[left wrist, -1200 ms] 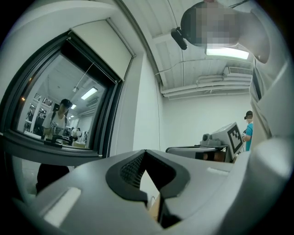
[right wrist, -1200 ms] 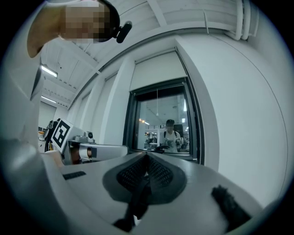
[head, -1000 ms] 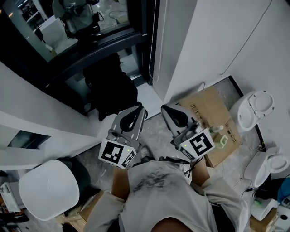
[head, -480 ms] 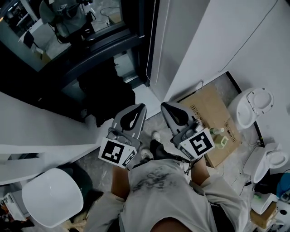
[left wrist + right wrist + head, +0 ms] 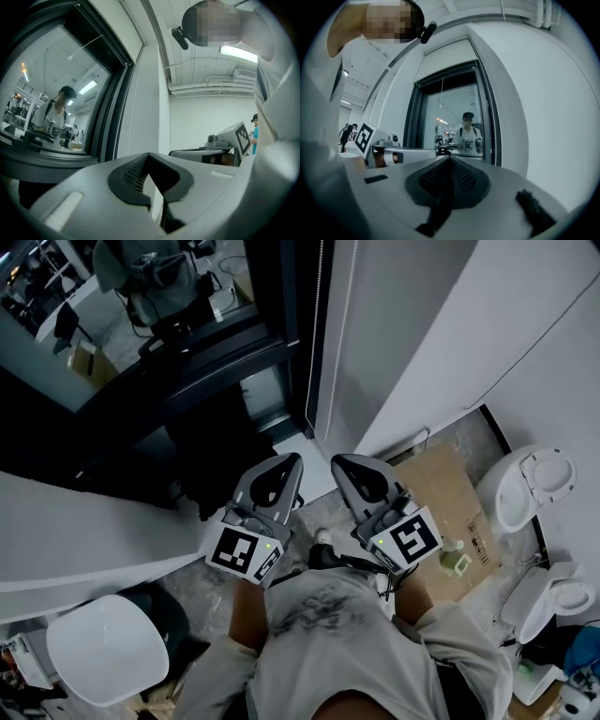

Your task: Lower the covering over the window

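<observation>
Left tongs (image 5: 289, 463): pressed together with nothing between them, held level in front of your chest.
Right tongs (image 5: 343, 465): also pressed together and empty, just beside your left pair, tips near each other but apart.
Window (image 5: 141, 315): ahead and to your left, in a dark frame, its glass bare in what shows.
Beaded cord (image 5: 313, 343): hangs down the frame's right edge next to the white wall, clear of both tongs.
Floor: flattened cardboard (image 5: 450, 507) and a toilet (image 5: 530, 484) to your right.
</observation>
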